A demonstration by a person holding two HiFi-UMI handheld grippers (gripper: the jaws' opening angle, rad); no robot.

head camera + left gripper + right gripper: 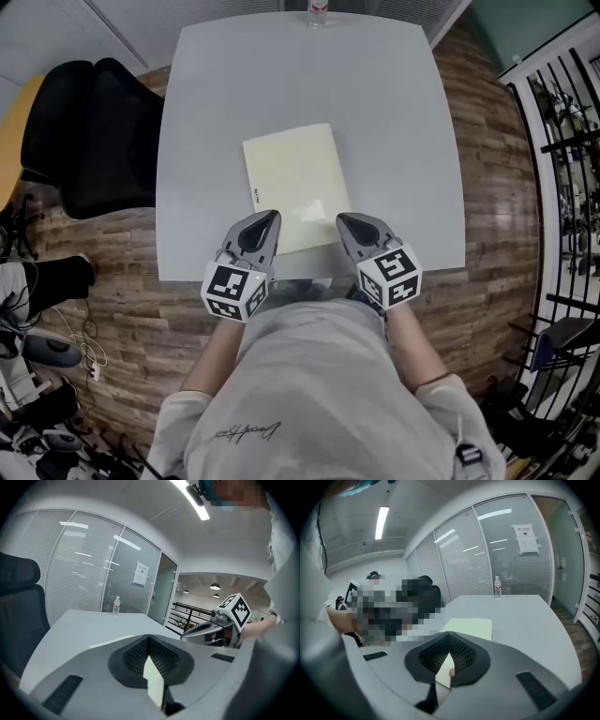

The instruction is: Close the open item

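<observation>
- The pale yellow folder (292, 178) lies flat and closed on the grey table (394, 112).
- The left claw (273, 217) and right claw (341, 218) are pinched together over its near corners.
- Those corners are hidden.

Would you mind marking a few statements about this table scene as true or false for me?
1. A pale yellow folder lies flat on the grey table. True.
2. A bottle stands at the table's near edge. False: it stands at the far edge.
3. The black chair is on the person's left. True.
4. The left gripper and the right gripper are at the folder's far end. False: both are at its near end, one by each corner.
5. Something pale yellow shows between each gripper's jaws. True.
</observation>
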